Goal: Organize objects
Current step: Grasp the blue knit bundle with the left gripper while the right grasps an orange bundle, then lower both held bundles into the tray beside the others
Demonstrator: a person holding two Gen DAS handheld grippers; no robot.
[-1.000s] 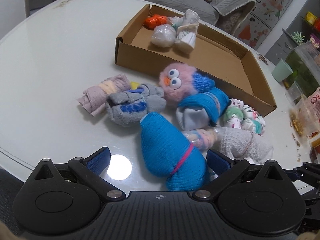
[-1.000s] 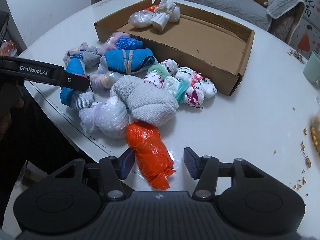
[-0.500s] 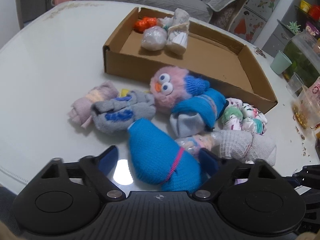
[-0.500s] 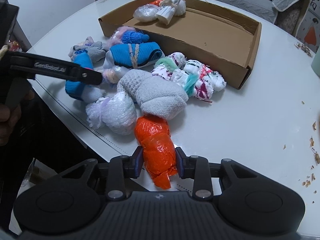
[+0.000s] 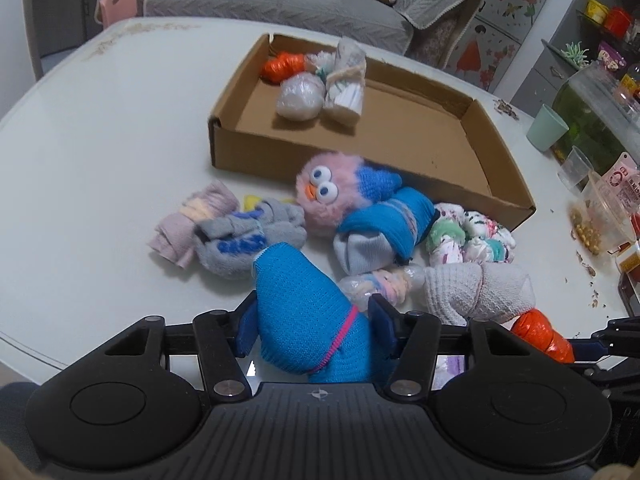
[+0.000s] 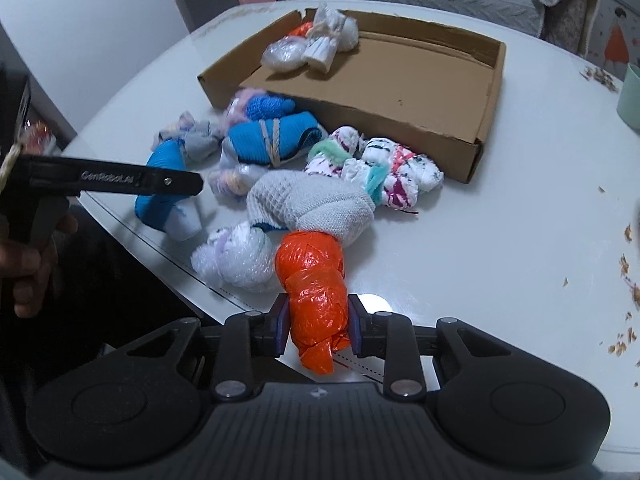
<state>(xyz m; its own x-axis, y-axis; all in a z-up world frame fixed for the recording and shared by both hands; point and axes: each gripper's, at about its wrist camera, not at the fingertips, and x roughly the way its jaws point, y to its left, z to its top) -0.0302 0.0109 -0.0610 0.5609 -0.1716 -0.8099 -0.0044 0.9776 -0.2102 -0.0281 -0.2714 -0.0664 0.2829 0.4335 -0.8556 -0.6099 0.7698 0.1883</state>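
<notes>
White table point(image 6: 500, 240): both jaws grip bundles, orange bundle point(image 6: 314, 292) and blue sock roll point(image 5: 304, 316) seemingly lengthwise

Two wrist fisheyes, close and steeply downward over one table point(image 5: 100, 152) (shared: bundle pile, cardboard box point(image 6: 404, 92)).

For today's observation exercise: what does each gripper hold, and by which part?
Right gripper: orange plastic bundle, near its lower end. Left gripper: blue sock roll, around its middle.
</notes>
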